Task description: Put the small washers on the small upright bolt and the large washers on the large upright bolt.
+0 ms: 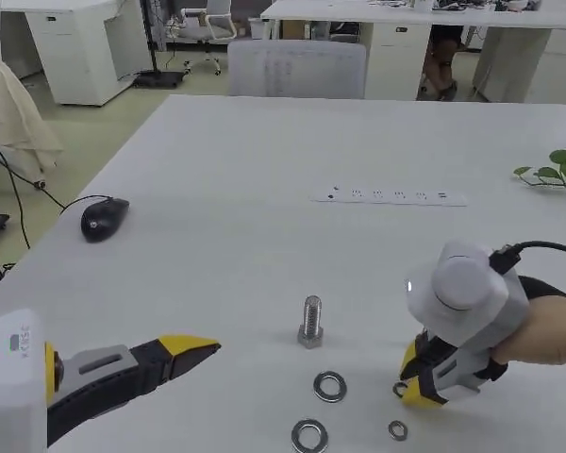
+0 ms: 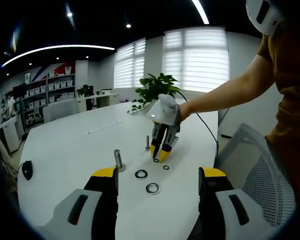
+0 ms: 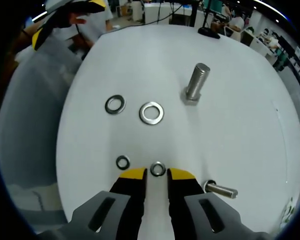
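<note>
The large upright bolt stands mid-table. Two large washers lie flat in front of it. My right gripper points down at the table, its jaws slightly apart around a small washer that lies flat between the tips. A second small washer lies close by. The small bolt stands just beside the right jaw. My left gripper hovers at the lower left, wide open and holding nothing.
A black mouse lies far left, and a white power strip lies beyond the bolts. Plant leaves reach in at the right edge. A grey chair stands at the table's far side.
</note>
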Available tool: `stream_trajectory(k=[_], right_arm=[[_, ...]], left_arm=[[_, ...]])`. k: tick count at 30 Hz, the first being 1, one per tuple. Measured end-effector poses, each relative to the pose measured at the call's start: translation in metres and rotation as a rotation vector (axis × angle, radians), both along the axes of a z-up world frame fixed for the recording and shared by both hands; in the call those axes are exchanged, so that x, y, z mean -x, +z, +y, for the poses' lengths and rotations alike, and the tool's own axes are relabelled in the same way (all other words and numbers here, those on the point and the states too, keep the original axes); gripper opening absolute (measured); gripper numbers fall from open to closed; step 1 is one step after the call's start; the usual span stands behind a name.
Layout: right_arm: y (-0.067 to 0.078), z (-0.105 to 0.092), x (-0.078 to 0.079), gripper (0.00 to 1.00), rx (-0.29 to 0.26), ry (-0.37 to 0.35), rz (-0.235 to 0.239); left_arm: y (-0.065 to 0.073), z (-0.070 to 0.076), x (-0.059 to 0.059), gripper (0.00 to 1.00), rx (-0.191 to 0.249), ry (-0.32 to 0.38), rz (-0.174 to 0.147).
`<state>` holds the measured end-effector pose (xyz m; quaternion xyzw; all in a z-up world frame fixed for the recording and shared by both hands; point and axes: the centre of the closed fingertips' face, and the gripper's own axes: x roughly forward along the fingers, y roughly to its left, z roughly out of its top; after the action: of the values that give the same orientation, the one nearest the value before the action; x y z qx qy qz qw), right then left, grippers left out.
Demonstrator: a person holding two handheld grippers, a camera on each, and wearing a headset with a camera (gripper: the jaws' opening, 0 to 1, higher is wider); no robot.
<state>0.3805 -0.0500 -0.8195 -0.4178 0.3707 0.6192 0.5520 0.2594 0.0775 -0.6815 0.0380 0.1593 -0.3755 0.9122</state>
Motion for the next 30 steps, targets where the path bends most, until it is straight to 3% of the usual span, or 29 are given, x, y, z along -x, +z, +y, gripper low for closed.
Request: stream_trajectory(k=[3,9,18,22,30], right_arm=[[0.0006,0.0001,0.0000,0.17,0.001,0.007,-0.008],[0.0003,0.0011,0.0015,0.16,0.028,0.039,-0.025],[0.0002,0.0010,0.0033,0.15,0.053,0.072,-0.034],[0.0007,0.0021,0.0039,0.14,0.078,0.095,-0.048],[0.0013,0.0020,0.0029,0.12,0.067,0.071,-0.025]], left_arm=[[-0.0020,0.0055,-0.0002,0.64,0.003,0.002,-0.001],[0.0002,0.0001,0.0015,0.64,-0.001,0.005,-0.001],[-0.0024,0.0076,0.0020,0.64,0.004,0.009,-0.002],[-0.0012,0.0040,0.0031,0.64,0.002,0.011,-0.003],[0.0029,-0.0018,0.0054,0.64,-0.003,0.015,-0.002]])
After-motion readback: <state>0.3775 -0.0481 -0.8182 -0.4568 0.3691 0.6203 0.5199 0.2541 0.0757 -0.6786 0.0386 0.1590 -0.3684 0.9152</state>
